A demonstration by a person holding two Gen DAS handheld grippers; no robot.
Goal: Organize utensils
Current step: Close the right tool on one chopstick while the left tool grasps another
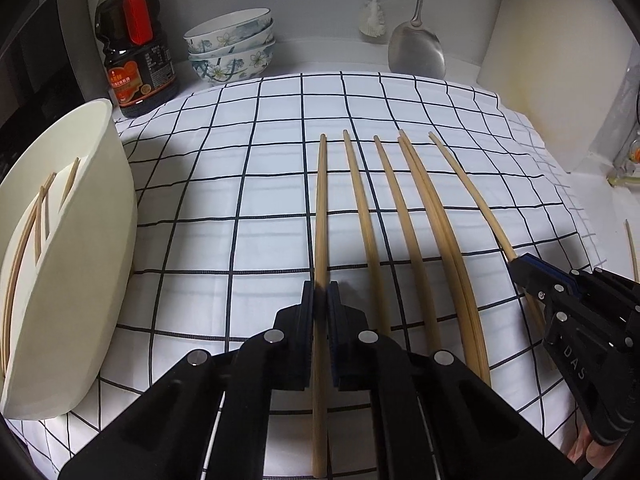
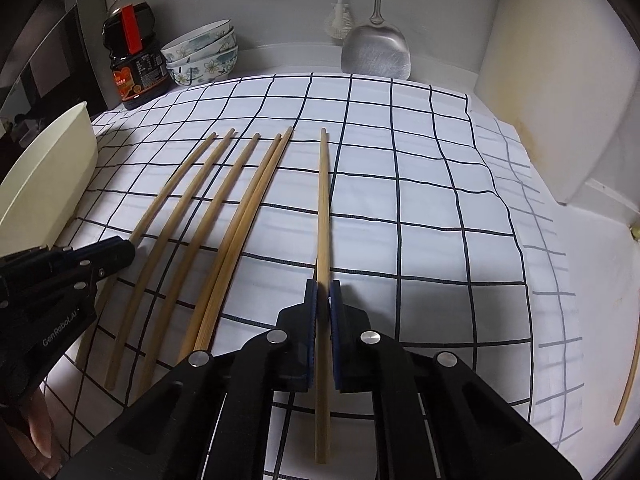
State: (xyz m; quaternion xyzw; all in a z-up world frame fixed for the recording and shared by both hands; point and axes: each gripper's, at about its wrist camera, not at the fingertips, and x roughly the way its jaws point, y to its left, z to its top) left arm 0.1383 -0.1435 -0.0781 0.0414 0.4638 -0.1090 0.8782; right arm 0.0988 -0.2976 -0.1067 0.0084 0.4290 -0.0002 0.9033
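Observation:
Several wooden chopsticks lie side by side on a white checked cloth (image 1: 240, 184). My left gripper (image 1: 321, 289) is shut on the leftmost chopstick (image 1: 321, 208), which still rests on the cloth; it also shows in the right wrist view (image 2: 120, 252). My right gripper (image 2: 323, 286) is shut on the rightmost chopstick (image 2: 324, 200); it shows in the left wrist view (image 1: 520, 266) at the right. A cream utensil holder (image 1: 80, 240) lies tilted at the left with a few chopsticks (image 1: 40, 216) inside.
A soy sauce bottle (image 1: 134, 44), stacked floral bowls (image 1: 232, 48), a hanging metal spatula (image 1: 416, 50) and a brush (image 1: 374, 16) stand at the back. A cream wall panel (image 1: 560, 80) rises on the right. One stray chopstick (image 2: 630, 372) lies off the cloth at far right.

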